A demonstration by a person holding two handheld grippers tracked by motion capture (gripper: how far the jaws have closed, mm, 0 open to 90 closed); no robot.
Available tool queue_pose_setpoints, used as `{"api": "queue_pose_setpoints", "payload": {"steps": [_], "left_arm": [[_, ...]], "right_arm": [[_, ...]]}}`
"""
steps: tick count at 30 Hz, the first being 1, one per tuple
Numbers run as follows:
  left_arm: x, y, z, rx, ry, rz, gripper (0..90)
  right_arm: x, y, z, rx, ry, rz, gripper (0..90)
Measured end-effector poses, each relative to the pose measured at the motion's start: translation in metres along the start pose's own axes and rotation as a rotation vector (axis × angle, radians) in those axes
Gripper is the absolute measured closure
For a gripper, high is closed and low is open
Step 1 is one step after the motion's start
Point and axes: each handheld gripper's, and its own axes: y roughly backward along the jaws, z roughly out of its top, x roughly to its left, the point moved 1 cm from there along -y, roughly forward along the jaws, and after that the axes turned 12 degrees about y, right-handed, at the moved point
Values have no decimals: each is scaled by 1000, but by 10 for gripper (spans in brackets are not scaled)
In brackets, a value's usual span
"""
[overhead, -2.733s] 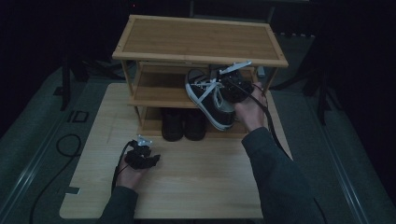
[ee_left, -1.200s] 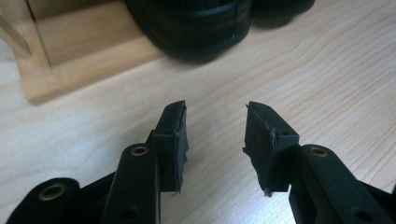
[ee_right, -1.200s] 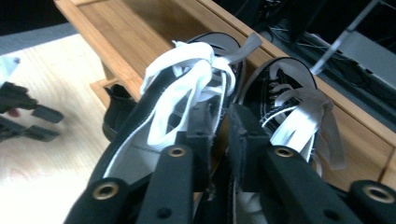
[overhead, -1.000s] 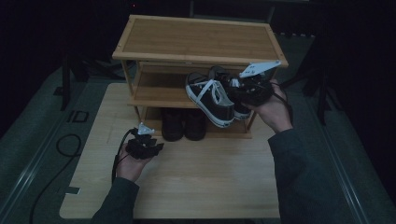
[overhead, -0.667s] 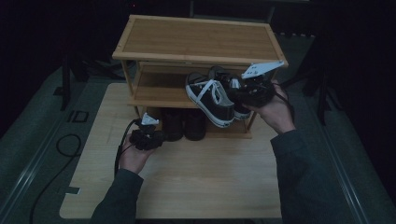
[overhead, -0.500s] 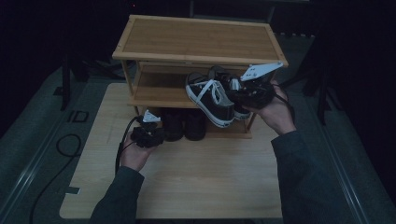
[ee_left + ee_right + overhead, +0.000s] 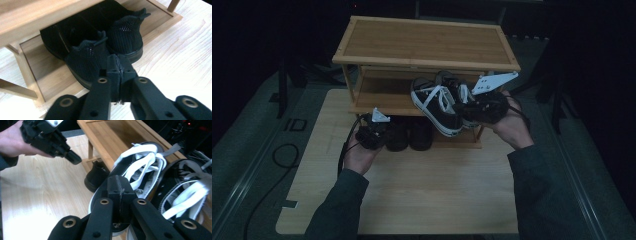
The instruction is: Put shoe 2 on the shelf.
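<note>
Resting inside wooden rack (image 7: 427,60): black shoes (image 7: 409,134) below sneakers (image 7: 437,102).

Bamboo shoe rack (image 7: 427,42), light wooden table (image 7: 412,200), black cable (image 7: 277,155) on grey floor (image 7: 242,170)

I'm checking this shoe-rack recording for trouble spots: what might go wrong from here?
The black-and-white sneakers overhang the middle shelf edge; a nudge from the right gripper may tip them off. The left gripper, jaws shut, sits against the black mesh shoes and may just push them deeper.
</note>
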Motion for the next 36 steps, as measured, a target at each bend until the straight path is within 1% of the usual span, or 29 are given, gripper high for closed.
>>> {"api": "queue_pose_setpoints", "payload": {"steps": [4, 6, 8, 9, 15, 16, 18, 22, 27, 34, 35, 36], "left_arm": [[-1, 3, 5, -9, -13, 3, 900], [-1, 5, 8, -15, -13, 7, 900], [-1, 7, 11, -17, -23, 12, 900], [-2, 7, 12, -28, -17, 13, 900], [-1, 10, 21, -42, -28, 23, 900], [-2, 10, 23, -47, -25, 24, 900], [-1, 11, 26, -46, -34, 29, 900], [-1, 13, 32, -56, -32, 34, 900], [-1, 11, 41, -52, -55, 56, 900], [8, 6, 55, -50, -46, 90, 900], [9, 5, 56, -56, -44, 91, 900], [11, 5, 58, -73, -37, 72, 900]], "right_arm": [[4, 1, -4, -32, 0, 11, 900], [7, 2, -5, -51, -2, 14, 900], [9, 2, -5, -55, 4, 12, 900], [10, 2, -6, -58, 6, 18, 900], [17, -3, -15, -47, 16, 42, 900], [18, -4, -18, -44, 20, 43, 900], [20, -6, -21, -44, 18, 50, 900], [23, -10, -28, -32, 19, 67, 900], [26, -13, -40, -16, 16, 87, 900], [26, -14, -58, 5, 1, 99, 900], [26, -14, -60, 6, -1, 103, 900], [27, -14, -61, 6, -2, 106, 900]]}}
